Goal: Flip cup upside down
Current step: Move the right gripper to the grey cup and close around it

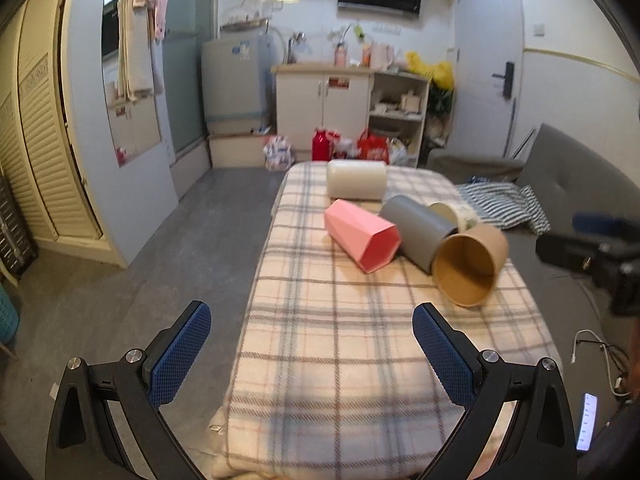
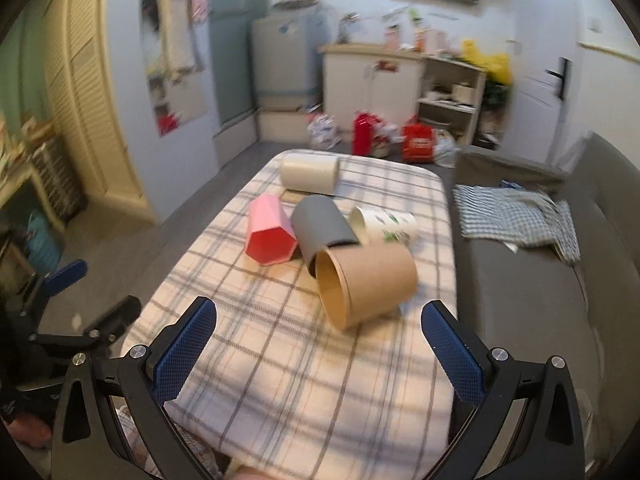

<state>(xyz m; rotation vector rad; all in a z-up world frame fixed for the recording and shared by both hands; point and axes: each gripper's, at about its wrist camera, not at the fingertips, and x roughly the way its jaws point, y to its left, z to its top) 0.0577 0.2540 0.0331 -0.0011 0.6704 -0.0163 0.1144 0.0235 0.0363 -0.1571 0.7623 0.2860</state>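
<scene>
Both hand-held grippers, left [image 1: 312, 344] and right [image 2: 319, 338], gape apart and empty; the brown paper cup [image 2: 368, 286] lies on its side just ahead of the right one on the plaid-covered bench [image 2: 280, 360].

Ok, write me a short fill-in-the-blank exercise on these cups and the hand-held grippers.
1. All five cups lie on their ____ on the plaid blanket.
2. The cup nearest the cameras, the brown paper cup, lies against the ____ cup.
3. The pink cup has ____ sides, not round ones.
4. The right hand-held gripper and left hand-held gripper are both ____.

Missing words: sides; grey; faceted; open
</scene>
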